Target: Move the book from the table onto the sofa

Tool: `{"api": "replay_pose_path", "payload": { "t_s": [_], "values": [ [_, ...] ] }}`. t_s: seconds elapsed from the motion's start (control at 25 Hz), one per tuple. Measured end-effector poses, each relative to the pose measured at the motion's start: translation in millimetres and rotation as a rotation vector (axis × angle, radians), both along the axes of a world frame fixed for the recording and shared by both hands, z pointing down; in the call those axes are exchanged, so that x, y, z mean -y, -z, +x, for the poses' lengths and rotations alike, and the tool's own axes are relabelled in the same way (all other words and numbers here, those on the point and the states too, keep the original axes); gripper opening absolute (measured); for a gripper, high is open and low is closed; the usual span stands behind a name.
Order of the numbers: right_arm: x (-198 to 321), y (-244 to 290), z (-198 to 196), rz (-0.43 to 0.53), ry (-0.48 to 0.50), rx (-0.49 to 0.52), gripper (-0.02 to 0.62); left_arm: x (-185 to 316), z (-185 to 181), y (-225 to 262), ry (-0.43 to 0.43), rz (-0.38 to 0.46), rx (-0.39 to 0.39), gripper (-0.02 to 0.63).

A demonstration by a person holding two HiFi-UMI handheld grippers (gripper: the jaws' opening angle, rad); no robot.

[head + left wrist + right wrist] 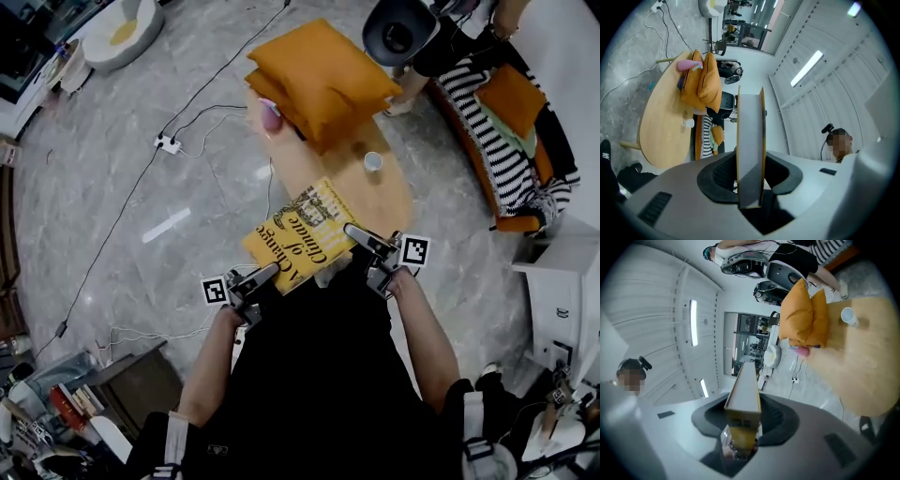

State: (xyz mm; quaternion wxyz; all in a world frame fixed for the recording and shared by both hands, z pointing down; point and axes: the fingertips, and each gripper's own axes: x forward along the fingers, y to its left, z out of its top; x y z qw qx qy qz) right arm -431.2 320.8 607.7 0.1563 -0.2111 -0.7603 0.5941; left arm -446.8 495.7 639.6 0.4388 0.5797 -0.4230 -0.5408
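Over the near end of the bench, the yellow book is held between the left claw and right claw, each pinching an edge. Beyond the bench, to the person's right, sits the striped sofa, nearer the right claw. I can't tell what is in the small cup on the bench.

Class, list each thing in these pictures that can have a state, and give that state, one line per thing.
book: closed, cover up, gripped at two opposite sides.
left gripper: shut on the book.
right gripper: shut on the book.
paper cup: upright on the table.
orange cushions: stacked one on the other on the table.
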Motion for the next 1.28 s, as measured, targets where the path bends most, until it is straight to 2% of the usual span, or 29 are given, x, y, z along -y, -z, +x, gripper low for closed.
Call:
{"api": "replay_pose_path", "payload": {
  "t_s": [0.6, 0.88, 1.28],
  "values": [
    [3, 0, 10, -0.012, -0.083, -0.024, 0.150, 1, -1, 2, -0.050, -0.005, 0.011, 0.149],
    [1, -8, 10, -0.010, -0.086, -0.039, 0.150, 1, 0, -3, -0.079, -0.026, 0.018, 0.149],
    [-1, -11, 8, -0.013, -0.057, -0.065, 0.150, -2, 4, -3, -0.080, -0.035, -0.004, 0.149]
  ]
}}
